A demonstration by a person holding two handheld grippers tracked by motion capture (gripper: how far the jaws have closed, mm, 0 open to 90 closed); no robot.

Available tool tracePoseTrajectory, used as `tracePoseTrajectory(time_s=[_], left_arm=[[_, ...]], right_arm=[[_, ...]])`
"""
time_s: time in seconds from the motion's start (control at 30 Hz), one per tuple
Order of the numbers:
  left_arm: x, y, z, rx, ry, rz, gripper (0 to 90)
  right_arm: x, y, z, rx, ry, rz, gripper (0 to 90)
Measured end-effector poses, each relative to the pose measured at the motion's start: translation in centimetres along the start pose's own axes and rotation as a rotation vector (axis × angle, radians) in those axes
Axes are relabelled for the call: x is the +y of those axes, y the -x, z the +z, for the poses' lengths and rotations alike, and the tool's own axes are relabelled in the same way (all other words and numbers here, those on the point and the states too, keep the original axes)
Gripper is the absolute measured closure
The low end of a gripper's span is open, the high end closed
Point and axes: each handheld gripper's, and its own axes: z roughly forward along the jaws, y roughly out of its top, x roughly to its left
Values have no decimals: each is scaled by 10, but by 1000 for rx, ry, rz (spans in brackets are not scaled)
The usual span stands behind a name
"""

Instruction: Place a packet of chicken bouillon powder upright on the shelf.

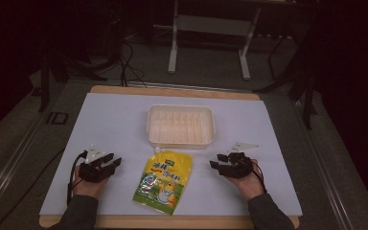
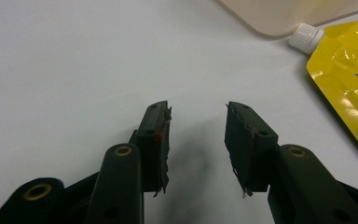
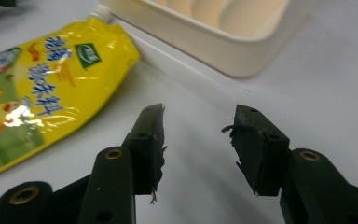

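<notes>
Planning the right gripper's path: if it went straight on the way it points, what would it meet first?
Probably the cream tray: its near wall lies ahead of the open right gripper, beyond bare white table; the yellow pouch lies off to the side.

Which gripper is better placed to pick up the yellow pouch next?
Probably the right gripper: open, empty, and angled toward the pouch, whose body lies just beyond its jaws. The left gripper, also open, points past the cap.

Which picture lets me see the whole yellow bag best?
The high view: it shows the whole yellow pouch lying flat between both grippers, its white cap up against the tray. The right gripper view shows its upper part and printing close up; the left gripper view catches just the cap and one corner.
</notes>
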Motion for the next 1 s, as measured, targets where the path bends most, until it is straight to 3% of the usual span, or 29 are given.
tracePoseTrajectory(time_s=[0.27,0.47,0.73,1.0], left_arm=[[0,3,1,0,-9,9,581],[0,4,2,-5,-17,9,576],[0,4,2,-3,-18,10,574],[0,4,2,-4,-22,12,570]], right_arm=[[13,-11,11,62,-51,-32,572],[19,-17,22,131,-76,-27,551],[33,-22,38,161,-129,-55,508],[37,-27,58,212,-147,-30,524]])
